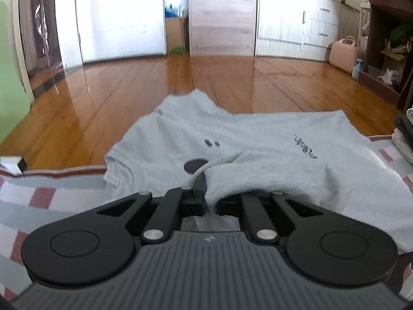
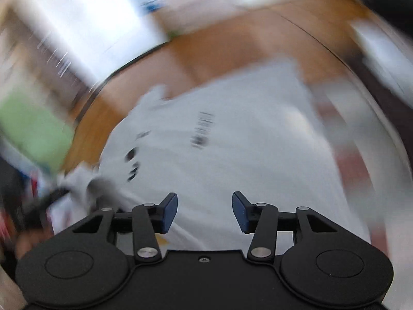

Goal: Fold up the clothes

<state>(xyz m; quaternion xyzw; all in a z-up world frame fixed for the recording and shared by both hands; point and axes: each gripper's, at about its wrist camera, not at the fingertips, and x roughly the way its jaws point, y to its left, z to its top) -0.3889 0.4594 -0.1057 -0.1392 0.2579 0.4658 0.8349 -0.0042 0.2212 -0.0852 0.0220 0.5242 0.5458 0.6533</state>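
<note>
Striped bed cover [image 1: 41, 193] carries grey shirt [image 1: 258, 149], long axis sideways. Left gripper [image 1: 204, 180] pinches near fold; right gripper [image 2: 204, 210] gapes empty above shirt [image 2: 232, 142].

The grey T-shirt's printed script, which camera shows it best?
The left wrist view: the grey T-shirt is sharp there and its script is crisp. In the right wrist view motion blur smears the print into streaks.
</note>
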